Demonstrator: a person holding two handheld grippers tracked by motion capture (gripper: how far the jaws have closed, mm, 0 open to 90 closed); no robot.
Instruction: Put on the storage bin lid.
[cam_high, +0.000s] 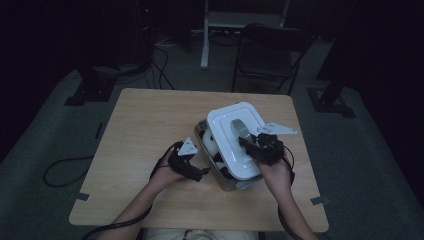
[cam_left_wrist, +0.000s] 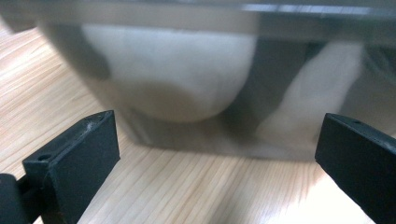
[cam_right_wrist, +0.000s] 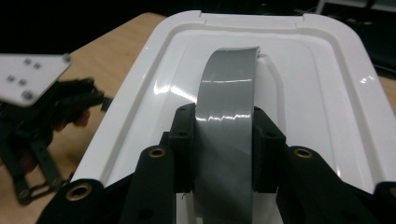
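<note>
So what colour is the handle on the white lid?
Grey handle, clearest in the right gripper view.

Glossy white plastic lid (cam_right_wrist: 299, 70), wood-grain table (cam_high: 145, 130)

High view above table (cam_high: 150, 125), gripper views close, sharing white lid (cam_high: 235, 135).

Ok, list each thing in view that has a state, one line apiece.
white lid: tilted, lifted off the box, held by its grey handle.
clear box: open, white things inside.
right gripper: shut on the handle.
left gripper: open, facing the box wall, holding nothing.
</note>
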